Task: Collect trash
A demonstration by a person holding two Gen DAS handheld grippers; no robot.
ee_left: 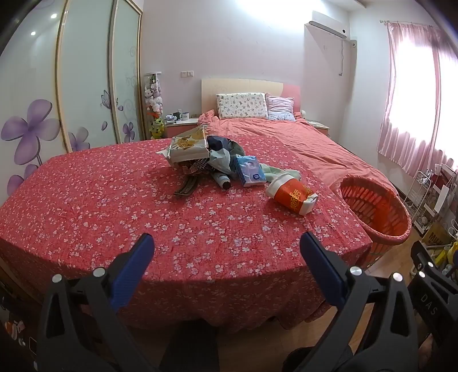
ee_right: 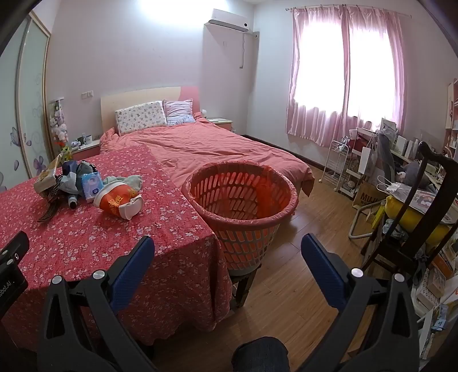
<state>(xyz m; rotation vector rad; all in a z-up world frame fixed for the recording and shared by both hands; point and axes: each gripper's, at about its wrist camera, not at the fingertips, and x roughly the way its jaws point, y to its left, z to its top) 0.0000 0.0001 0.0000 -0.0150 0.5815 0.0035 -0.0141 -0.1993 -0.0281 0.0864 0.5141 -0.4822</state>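
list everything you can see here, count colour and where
table: one, red floral cloth, foreground
instant noodle cup: one, orange and white, on its side, table right
tissue pack: one, blue, left of and behind the cup
snack bag: one, silver and tan, back of pile
bottle: one, grey with dark cap, lying on the table in front of the pile
laundry basket: one, orange liner, beside table's right edge
bed: one, salmon cover, behind table
pillows: two, floral and pink striped, at headboard
curtains: pink, at window
air conditioner: one, white, high on wall
left hand-held gripper: blue pads, open, empty
right hand-held gripper: blue pads, open, empty
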